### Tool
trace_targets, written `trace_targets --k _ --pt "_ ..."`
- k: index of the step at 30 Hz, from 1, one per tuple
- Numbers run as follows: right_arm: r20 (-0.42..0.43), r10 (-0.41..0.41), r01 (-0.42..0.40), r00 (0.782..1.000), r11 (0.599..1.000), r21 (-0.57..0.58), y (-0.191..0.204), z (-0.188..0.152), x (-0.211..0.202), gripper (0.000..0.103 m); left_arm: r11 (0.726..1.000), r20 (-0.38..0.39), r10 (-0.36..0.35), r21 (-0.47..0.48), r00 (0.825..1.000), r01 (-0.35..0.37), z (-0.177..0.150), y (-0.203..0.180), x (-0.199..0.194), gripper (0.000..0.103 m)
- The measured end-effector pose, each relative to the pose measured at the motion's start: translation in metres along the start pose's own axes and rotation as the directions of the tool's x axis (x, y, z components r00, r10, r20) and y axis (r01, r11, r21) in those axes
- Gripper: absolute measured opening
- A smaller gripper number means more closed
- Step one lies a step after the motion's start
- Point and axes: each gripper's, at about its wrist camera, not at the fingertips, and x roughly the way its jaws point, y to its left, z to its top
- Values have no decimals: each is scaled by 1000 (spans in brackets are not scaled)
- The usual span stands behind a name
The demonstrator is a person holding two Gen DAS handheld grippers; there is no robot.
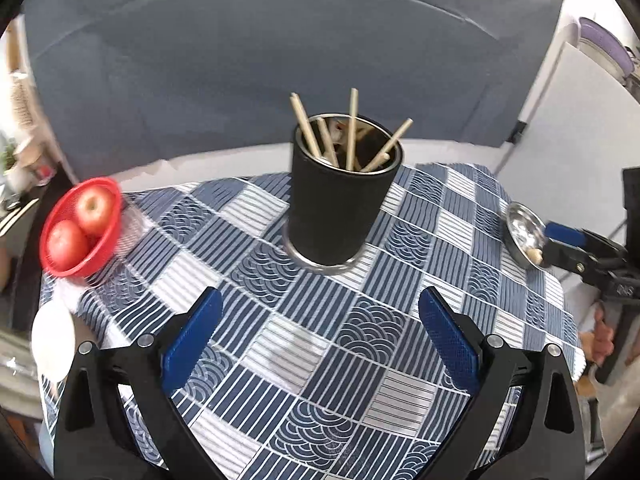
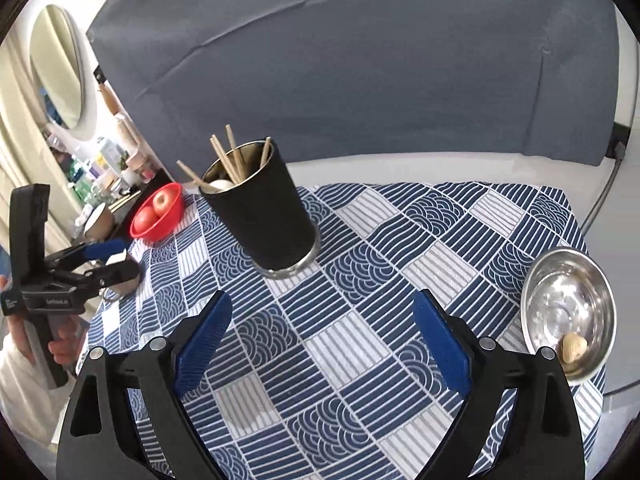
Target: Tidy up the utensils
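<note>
The black utensil holder (image 1: 340, 208) stands upright mid-desk (image 1: 280, 340) on the checked tablecloth (image 2: 360, 340), chopsticks (image 1: 352, 128) leaning inside it with what looks like a spoon, so the sorting seems largely done. Both the left tool (image 1: 320, 312) and right tool (image 2: 322, 316) hang spread and empty above bare cloth. A red basket of apples (image 1: 82, 226) and a steel dish (image 2: 568, 312) sit at opposite edges.

The left gripper (image 1: 320, 312) hangs above the near part of the table with its blue fingers (image 1: 192, 336) spread wide and empty. The right gripper (image 2: 322, 316) hovers likewise, jaws wide apart, holding nothing.
</note>
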Motion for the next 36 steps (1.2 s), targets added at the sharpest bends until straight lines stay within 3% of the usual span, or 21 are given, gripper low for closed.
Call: trace_targets --k 7,12,20,23,28,31,36 --pt "6 -37 37 999 999 -7 17 -15 -20 93 993 54 99 -63 994 -95 -26 -4 -39 96" --pt "-27 -61 62 998 997 42 22 -29 -29 95 980 44 183 -90 982 -178 -45 -10 -62 96" --pt "-35 -53 58 998 990 131 29 -55 -50 95 980 25 187 -80 982 -184 -69 -26 -93 97" --pt "-44 -45 50 998 992 118 36 -60 -56 95 974 6 204 -97 979 -203 -76 -31 -98 97" --pt "-71 -56 61 996 996 70 54 -72 -64 95 974 -60 126 -181 990 -135 -85 -33 -100 97" --pt "-77 -85 89 993 994 60 58 -77 -66 95 971 -43 189 -139 981 -194 -87 -42 -106 97" --pt "-67 -96 100 993 993 68 55 -73 -71 95 977 -60 160 -134 985 -167 -89 -46 -105 97"
